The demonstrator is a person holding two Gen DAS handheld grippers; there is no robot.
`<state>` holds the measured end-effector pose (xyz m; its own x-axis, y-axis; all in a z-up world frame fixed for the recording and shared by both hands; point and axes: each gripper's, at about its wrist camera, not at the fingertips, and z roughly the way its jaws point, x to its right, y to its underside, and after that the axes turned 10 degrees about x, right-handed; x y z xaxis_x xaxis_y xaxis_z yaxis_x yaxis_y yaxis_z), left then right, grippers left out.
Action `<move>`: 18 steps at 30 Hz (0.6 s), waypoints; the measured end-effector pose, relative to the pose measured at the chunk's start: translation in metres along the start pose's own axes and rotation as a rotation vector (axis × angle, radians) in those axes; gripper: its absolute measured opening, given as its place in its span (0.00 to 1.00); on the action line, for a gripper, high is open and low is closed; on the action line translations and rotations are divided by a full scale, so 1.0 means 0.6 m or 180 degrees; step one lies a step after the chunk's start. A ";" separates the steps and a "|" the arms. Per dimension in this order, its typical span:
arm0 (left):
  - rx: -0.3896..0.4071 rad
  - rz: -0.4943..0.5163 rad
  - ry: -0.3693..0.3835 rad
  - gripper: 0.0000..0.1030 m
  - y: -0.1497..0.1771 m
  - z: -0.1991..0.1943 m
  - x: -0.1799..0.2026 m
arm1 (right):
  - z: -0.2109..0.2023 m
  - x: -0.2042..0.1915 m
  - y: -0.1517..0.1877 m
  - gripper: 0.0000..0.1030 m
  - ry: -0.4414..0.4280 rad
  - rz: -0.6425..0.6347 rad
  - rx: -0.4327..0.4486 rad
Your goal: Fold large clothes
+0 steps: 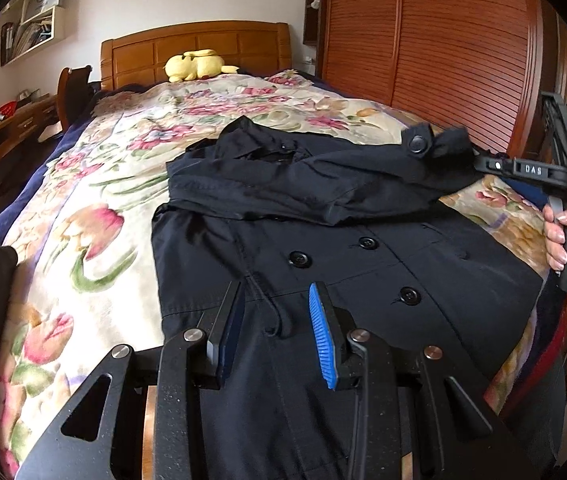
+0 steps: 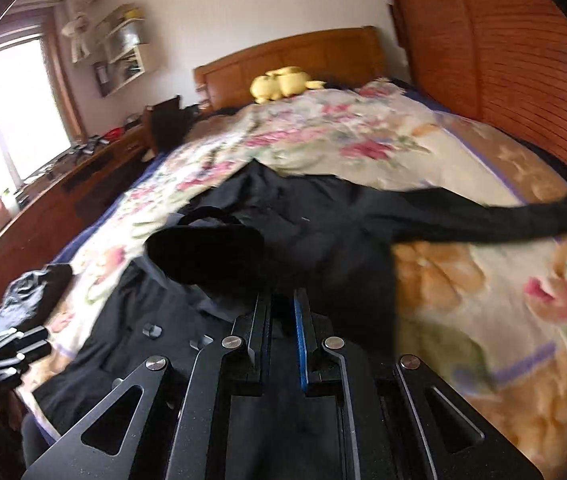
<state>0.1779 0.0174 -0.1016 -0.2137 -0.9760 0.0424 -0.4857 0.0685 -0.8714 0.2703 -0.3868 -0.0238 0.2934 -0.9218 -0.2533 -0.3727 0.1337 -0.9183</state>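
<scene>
Coat: a dark navy woven coat (image 1: 323, 280) was laid front-up on the bed, its hem toward the cameras and its collar toward the headboard.
Buttons: three round black ones (image 1: 298, 259) were counted on the front panel, and a fourth on the tab of the lifted cuff.
Sleeve: one sleeve (image 1: 323, 184) was folded across the chest, creased and bunched; in the right wrist view the other sleeve (image 2: 483, 220) was seen stretched out sideways over the bedspread.
Right gripper: the right gripper (image 2: 281, 320) was closed on the cuff of the folded sleeve, dark cloth pinched between its two fingers; the same cuff was seen held up at the coat's right edge in the left wrist view.
Left gripper: the left gripper (image 1: 275, 320) was held open above the lower front of the coat, one blue ribbed pad (image 1: 323, 336) showing, nothing between the fingers.
Bedspread: a soft cream floral cover (image 1: 95, 208) was spread under the coat.
Headboard: panelled orange-brown wood (image 1: 195, 46).
Plush toy: one yellow soft toy (image 1: 197, 65) was lying by the headboard.
Wardrobe: slatted reddish wood doors (image 1: 443, 40) were seen beside the bed.
</scene>
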 end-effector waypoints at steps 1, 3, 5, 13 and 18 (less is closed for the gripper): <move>-0.0001 0.0014 0.0004 0.33 -0.001 0.001 0.003 | -0.002 0.010 0.006 0.10 0.0079 -0.0026 -0.0008; -0.0007 0.0024 0.0008 0.33 -0.003 0.004 0.008 | -0.009 0.017 0.015 0.11 0.0161 -0.0059 -0.0028; -0.0013 0.0031 0.0014 0.33 -0.005 0.007 0.012 | -0.011 0.008 0.020 0.19 0.0185 -0.0095 -0.0029; -0.0066 0.0036 0.0025 0.33 0.003 0.016 0.019 | -0.011 -0.036 0.057 0.49 0.0350 -0.0559 -0.0119; -0.0104 0.0027 0.0012 0.33 0.012 0.018 0.020 | 0.060 -0.005 0.077 0.49 0.0384 -0.0537 -0.0582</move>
<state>0.1808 0.0041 -0.1126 -0.2210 -0.9746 0.0369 -0.5114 0.0836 -0.8553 0.2837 -0.3650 -0.0765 0.2619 -0.9636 -0.0532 -0.4834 -0.0833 -0.8714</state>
